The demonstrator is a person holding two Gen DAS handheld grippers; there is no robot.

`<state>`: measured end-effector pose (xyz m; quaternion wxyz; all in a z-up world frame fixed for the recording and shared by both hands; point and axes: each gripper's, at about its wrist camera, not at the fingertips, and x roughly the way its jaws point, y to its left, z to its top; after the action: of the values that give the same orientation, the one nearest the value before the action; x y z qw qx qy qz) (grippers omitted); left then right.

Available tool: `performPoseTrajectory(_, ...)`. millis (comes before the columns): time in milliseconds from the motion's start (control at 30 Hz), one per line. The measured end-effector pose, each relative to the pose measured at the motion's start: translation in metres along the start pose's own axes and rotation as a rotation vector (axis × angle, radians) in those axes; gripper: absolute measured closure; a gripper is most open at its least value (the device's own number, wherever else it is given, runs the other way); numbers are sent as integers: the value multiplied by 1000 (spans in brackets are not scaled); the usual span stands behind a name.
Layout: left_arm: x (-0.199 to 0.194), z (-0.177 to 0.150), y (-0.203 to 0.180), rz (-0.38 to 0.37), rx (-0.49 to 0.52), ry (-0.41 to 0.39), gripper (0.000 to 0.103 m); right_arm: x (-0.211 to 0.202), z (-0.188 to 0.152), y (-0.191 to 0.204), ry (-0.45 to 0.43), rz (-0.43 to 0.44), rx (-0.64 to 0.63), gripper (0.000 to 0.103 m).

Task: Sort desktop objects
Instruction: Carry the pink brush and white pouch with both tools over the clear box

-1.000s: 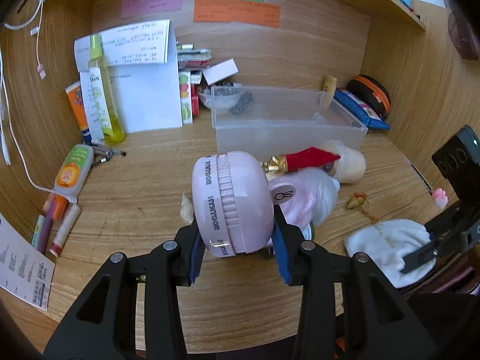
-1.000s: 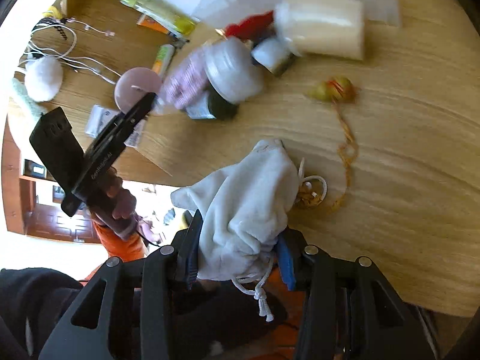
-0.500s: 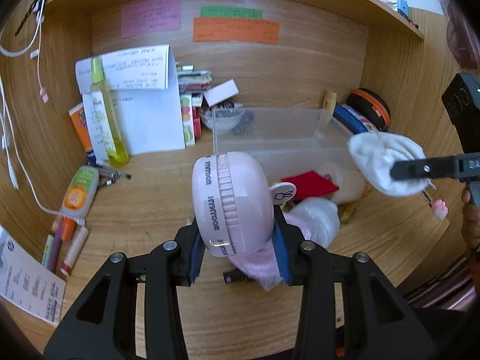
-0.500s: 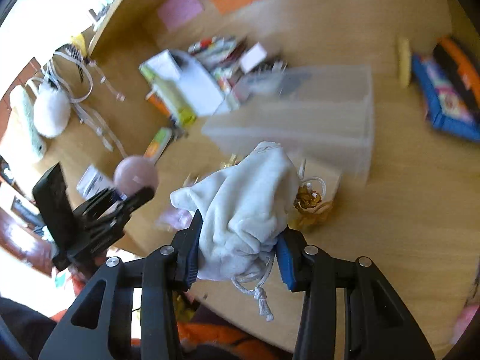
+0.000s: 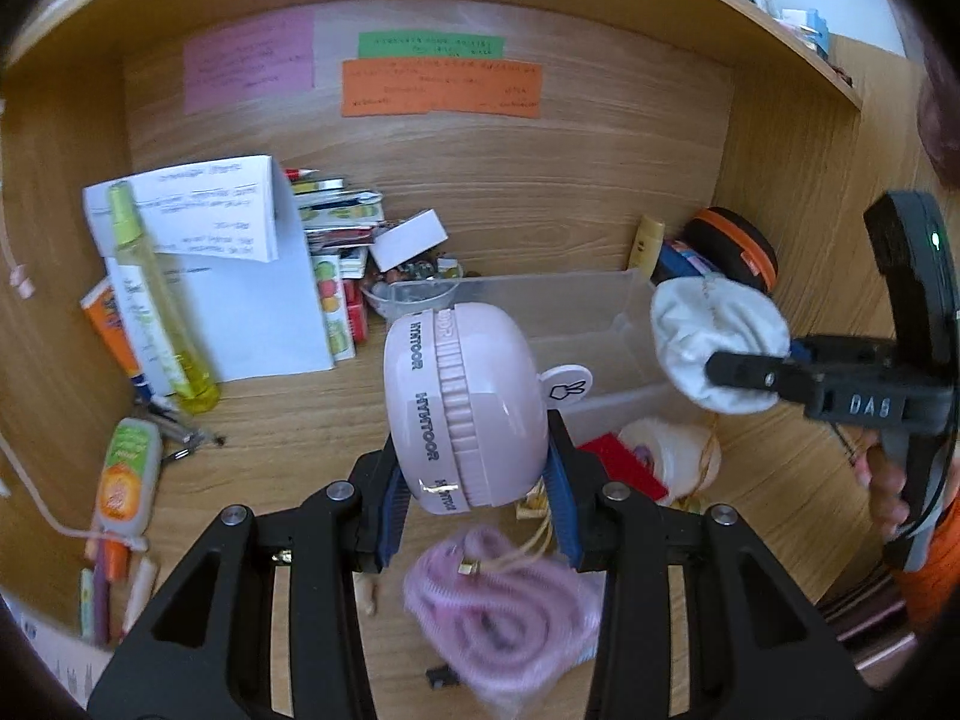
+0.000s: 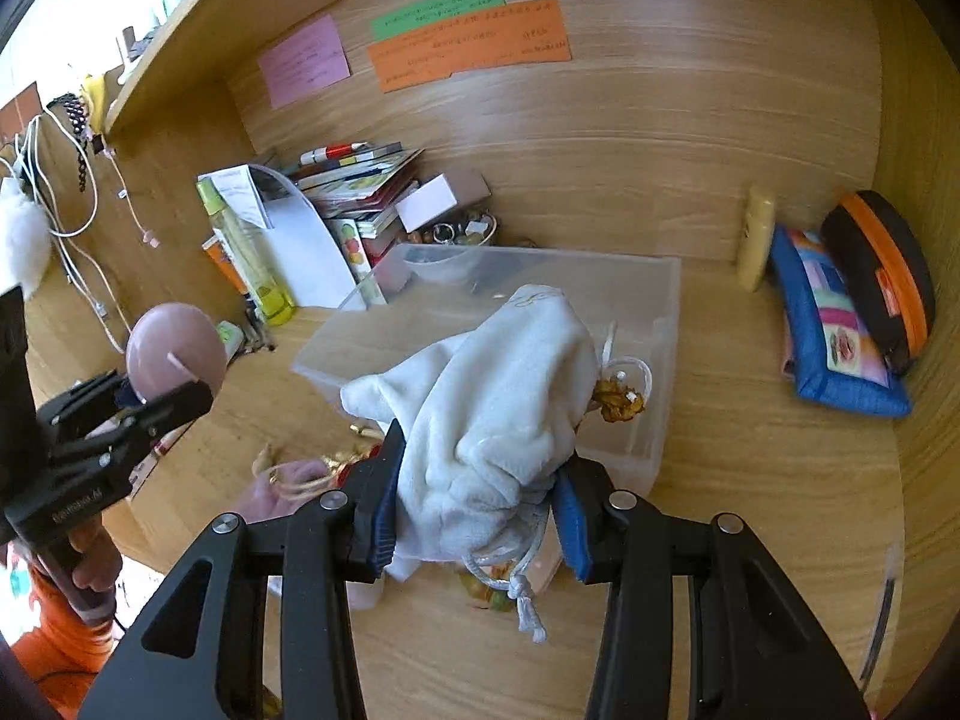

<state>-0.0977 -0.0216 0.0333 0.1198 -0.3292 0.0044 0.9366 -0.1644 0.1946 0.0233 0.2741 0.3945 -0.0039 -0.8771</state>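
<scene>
My left gripper (image 5: 477, 501) is shut on a pink round fan (image 5: 465, 402) and holds it above the desk, just in front of the clear plastic bin (image 5: 606, 306). My right gripper (image 6: 477, 507) is shut on a white drawstring pouch (image 6: 492, 414) and holds it over the near edge of the bin (image 6: 660, 372). The pouch (image 5: 714, 348) also shows at the right of the left wrist view, beside the bin. A pink pouch (image 5: 504, 606), a red item (image 5: 624, 462) and a cream roll (image 5: 678, 456) lie on the desk below the fan.
A yellow spray bottle (image 5: 159, 300), papers (image 5: 240, 276) and stacked books (image 5: 339, 222) stand at the back left. A tube and pens (image 5: 123, 468) lie at the left. A blue pouch (image 6: 834, 336) and an orange-black case (image 6: 882, 276) lean at the right wall.
Both grippers have risen with their loads. The right gripper has carried the white pouch from the desk front up to the bin. The fan has lifted off the pile.
</scene>
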Motion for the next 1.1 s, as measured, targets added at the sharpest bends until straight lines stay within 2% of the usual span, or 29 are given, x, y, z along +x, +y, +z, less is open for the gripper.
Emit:
performPoseTrajectory(400, 54, 35, 5, 12, 9, 71, 63, 25, 28, -13, 2, -2, 16, 63)
performPoseTrajectory(733, 110, 39, 1, -8, 55, 201, 63, 65, 38, -24, 101, -13, 7, 63)
performPoseTrajectory(1100, 146, 33, -9, 2, 119, 295, 63, 99, 36, -25, 189, -55, -36, 60)
